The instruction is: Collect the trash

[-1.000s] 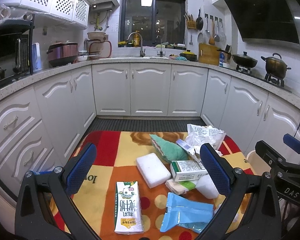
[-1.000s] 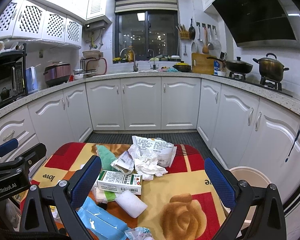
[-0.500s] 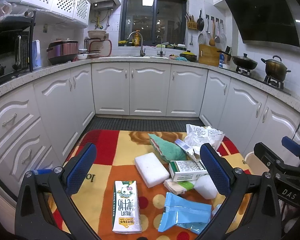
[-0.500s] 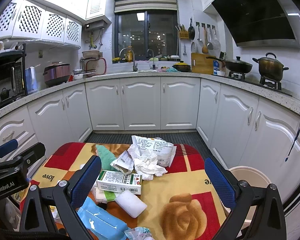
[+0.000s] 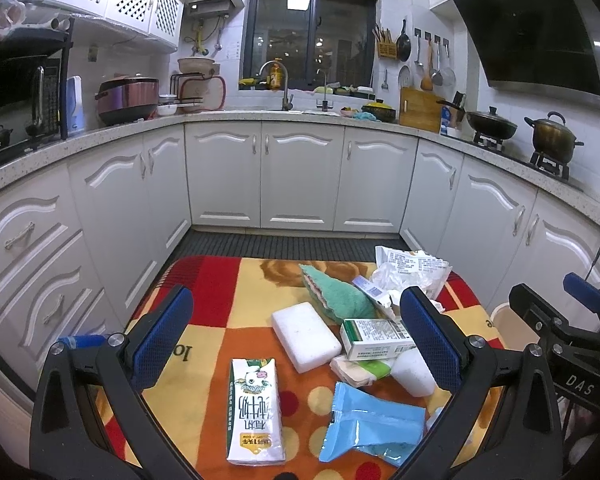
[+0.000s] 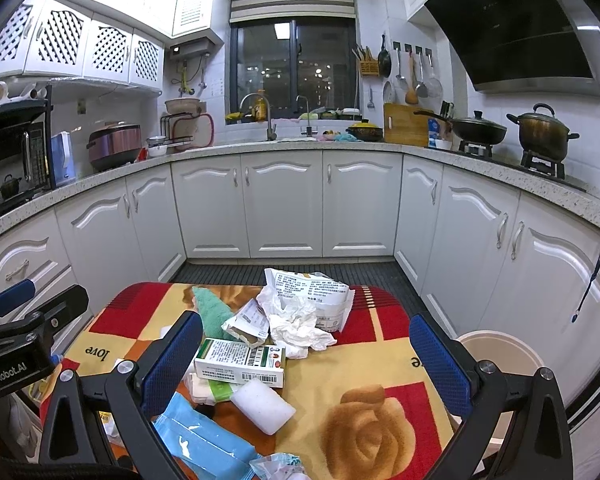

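Trash lies scattered on the patterned table — both the left gripper and right gripper hover released; take one piece squarely, then carry it to the bin.

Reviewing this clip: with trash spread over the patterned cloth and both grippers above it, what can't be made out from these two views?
- Inside of the beige round bin: right wrist view shows only its rim; the right gripper frame covers part.
- White-and-green medicine box: its right end sits behind a left gripper finger in the left wrist view.
- Light blue plastic pouch: partly behind the right gripper finger in the right wrist view.
- White printed bag: print too small to read.
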The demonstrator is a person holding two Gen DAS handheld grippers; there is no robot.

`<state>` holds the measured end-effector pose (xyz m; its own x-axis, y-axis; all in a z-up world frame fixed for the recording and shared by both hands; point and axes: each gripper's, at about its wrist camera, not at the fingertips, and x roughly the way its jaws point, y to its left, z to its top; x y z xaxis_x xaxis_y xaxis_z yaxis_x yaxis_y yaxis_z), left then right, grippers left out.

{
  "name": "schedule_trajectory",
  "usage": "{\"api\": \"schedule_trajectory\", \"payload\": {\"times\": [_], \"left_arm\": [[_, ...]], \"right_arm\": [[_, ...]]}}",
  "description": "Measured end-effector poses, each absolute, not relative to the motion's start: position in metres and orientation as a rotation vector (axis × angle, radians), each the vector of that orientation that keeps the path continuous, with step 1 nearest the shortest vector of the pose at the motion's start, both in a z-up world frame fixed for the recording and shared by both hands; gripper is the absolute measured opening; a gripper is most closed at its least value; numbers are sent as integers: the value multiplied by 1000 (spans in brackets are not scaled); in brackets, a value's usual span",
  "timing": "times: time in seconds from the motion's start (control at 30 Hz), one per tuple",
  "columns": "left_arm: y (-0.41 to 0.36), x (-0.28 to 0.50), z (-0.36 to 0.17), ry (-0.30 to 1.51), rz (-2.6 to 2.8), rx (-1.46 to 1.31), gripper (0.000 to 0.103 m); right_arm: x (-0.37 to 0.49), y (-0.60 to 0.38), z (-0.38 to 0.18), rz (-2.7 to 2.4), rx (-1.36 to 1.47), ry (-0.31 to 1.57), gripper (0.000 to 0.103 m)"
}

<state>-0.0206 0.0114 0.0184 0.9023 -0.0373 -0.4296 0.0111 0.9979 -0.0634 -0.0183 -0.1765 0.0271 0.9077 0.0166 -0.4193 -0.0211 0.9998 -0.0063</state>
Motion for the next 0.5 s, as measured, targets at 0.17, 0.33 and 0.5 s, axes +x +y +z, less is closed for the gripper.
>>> {"api": "schedule_trajectory", "payload": {"times": [0.17, 0.33, 0.5], "left_arm": [[13, -20, 17, 444, -20, -63, 103], [16, -21, 16, 446, -20, -63, 103], [17, -22, 16, 444, -15, -70, 103]], "right_arm": [[-17, -176, 27, 20, -11, 432, 103], [-16, -176, 26, 22, -5, 438, 103], [-14, -174, 24, 23, -1, 443, 103]]}}
